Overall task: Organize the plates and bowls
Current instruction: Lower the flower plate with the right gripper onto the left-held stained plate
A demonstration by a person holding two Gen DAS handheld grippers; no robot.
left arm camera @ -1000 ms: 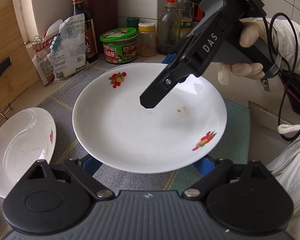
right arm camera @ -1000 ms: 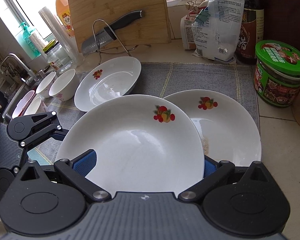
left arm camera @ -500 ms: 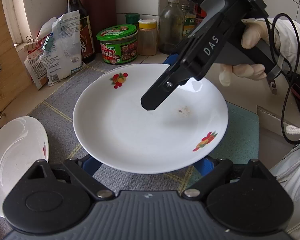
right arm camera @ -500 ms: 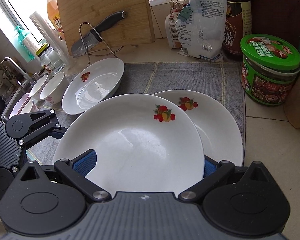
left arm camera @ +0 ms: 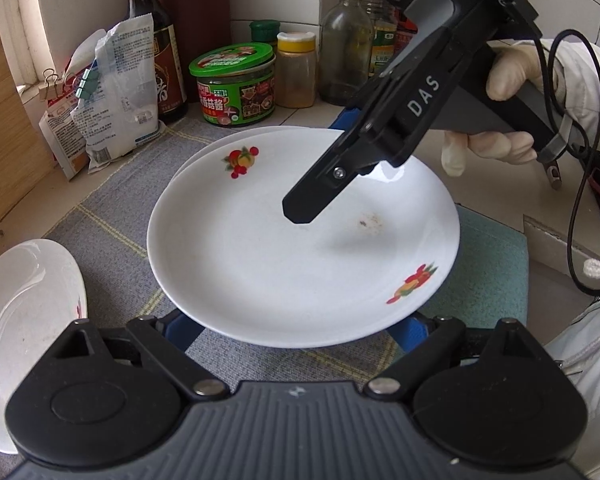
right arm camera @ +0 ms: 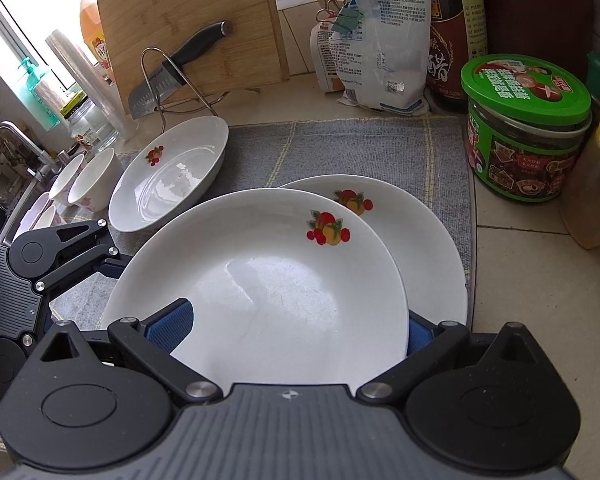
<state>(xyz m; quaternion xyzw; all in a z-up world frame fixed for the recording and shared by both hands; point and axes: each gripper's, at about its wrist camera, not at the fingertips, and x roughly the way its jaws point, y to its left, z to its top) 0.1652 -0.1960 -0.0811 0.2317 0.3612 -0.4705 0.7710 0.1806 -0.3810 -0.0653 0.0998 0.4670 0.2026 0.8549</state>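
A white fruit-print plate (left arm camera: 300, 248) is held between both grippers, one at each side of its rim; it also shows in the right wrist view (right arm camera: 268, 292). It hovers over a second fruit-print plate (right arm camera: 432, 248) on the grey mat, whose far rim shows in the left wrist view (left arm camera: 236, 140). My left gripper (left arm camera: 296, 330) is shut on the near rim. My right gripper (right arm camera: 290, 326) is shut on the opposite rim; its body (left arm camera: 412, 108) reaches over the plate. A third, deeper plate (right arm camera: 172, 172) lies to the left, and in the left wrist view (left arm camera: 24, 320).
Small bowls (right arm camera: 88, 180) stand by the sink at far left. A green-lidded jar (right arm camera: 528, 128), sauce bottle (right arm camera: 456, 32), bags (right arm camera: 380, 48), and a cutting board with knife (right arm camera: 188, 36) line the back. The grey mat (right arm camera: 360, 148) covers the counter.
Both grippers have carried the held plate over the second plate, so it now covers most of it. The third plate has slid further left in the left wrist view.
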